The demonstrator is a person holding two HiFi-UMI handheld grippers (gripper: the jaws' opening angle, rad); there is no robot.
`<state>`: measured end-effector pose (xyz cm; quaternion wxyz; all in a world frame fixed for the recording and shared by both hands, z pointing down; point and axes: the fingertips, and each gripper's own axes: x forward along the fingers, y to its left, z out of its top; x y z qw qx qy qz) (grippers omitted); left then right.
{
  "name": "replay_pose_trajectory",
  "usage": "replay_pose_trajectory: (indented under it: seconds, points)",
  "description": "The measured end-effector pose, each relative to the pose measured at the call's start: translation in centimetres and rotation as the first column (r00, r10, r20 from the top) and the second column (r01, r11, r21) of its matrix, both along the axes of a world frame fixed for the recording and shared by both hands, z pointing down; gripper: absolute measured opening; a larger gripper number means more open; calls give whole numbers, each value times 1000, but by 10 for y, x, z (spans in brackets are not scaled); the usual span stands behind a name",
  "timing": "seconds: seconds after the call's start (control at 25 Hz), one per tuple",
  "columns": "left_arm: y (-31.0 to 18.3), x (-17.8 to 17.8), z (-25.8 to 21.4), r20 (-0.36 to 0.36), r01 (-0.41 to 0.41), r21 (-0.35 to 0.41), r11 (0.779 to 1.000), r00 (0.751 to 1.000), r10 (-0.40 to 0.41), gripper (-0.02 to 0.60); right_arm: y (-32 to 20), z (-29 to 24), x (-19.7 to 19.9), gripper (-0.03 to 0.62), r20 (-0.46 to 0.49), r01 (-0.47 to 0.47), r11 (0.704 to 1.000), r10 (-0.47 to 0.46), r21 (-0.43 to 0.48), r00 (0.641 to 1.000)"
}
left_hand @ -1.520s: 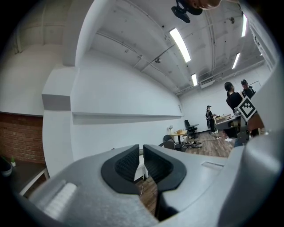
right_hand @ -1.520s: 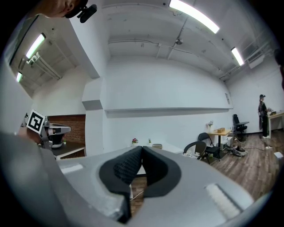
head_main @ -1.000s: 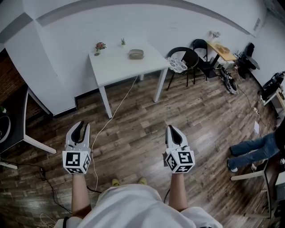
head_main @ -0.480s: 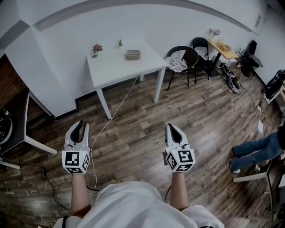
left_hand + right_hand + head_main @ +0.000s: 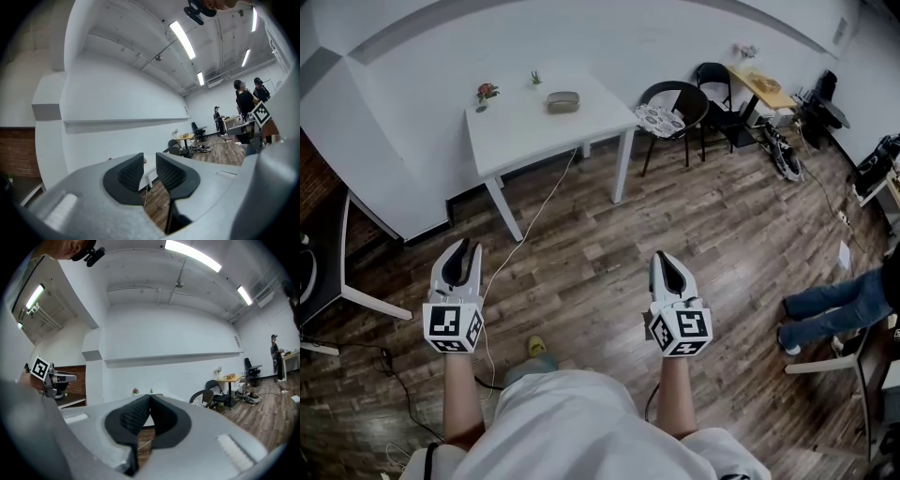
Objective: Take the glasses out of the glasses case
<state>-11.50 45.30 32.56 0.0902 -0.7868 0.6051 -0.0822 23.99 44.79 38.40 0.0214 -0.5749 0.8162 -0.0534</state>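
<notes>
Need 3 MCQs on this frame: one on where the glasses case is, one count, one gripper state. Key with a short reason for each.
1. Where is the glasses case?
A) on the white table
B) on the floor
C) on a chair

2. How many small plants stand on that table?
A) none
B) two
C) four

3. How do the jaws of the right gripper stand?
A) together, nothing between them
B) wide apart
C) clamped on the case

Key:
1 A: the case lies on the tabletop near the far wall.
2 B: a red-flowered plant and a green sprig stand beside the case.
3 A: the right gripper view shows the pads meeting at their tips.
</notes>
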Motion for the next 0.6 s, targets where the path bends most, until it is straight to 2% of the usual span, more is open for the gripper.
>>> replay_pose_trajectory:
  seconds: [0.36,0.6]
  points:
    - [-67,10,23,-26,-54,-29,998,998,53,89,-48,15,8,3,-26,-43,999,42,-25,999]
    - [-135,-20,31,-54,-85,-52,995,995,82,89,-112,9,-26,3,-45,-64,997,63,-33,997]
